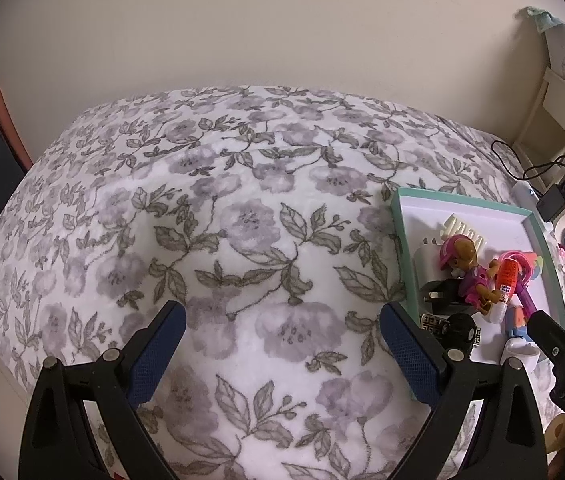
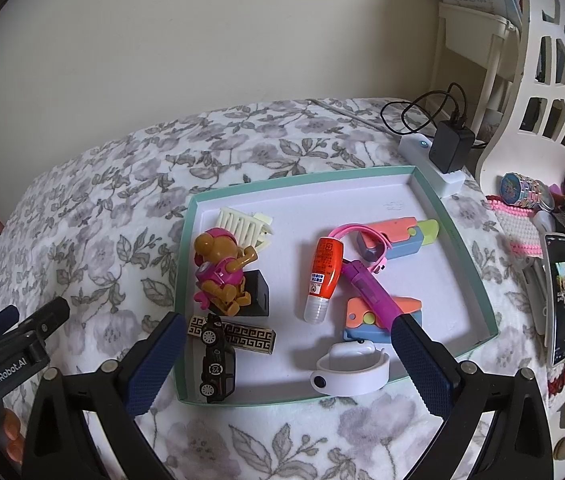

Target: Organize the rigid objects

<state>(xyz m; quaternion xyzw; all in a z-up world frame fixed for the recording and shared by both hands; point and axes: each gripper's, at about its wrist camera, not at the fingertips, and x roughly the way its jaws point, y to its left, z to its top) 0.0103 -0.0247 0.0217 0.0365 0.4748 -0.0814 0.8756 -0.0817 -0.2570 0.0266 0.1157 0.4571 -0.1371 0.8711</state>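
Observation:
A teal-rimmed white tray (image 2: 186,240) lies on the floral blanket and holds a pink toy dog figure (image 2: 220,272), a black block (image 2: 258,294), a cream comb (image 2: 242,222), an orange glue tube (image 2: 322,276), a purple pen (image 2: 366,288), pastel toy guns (image 2: 402,236), a black toy car (image 2: 216,360), a gold-patterned bar (image 2: 250,338) and a white band (image 2: 350,372). My right gripper (image 2: 288,358) is open and empty over the tray's near edge. My left gripper (image 1: 282,344) is open and empty over bare blanket, left of the tray (image 1: 398,220).
A white power strip with a black charger (image 2: 450,148) lies behind the tray. A phone (image 2: 560,296), beads and trinkets (image 2: 522,196) lie to the right by a white lattice rack (image 2: 542,92). The wall runs behind the bed.

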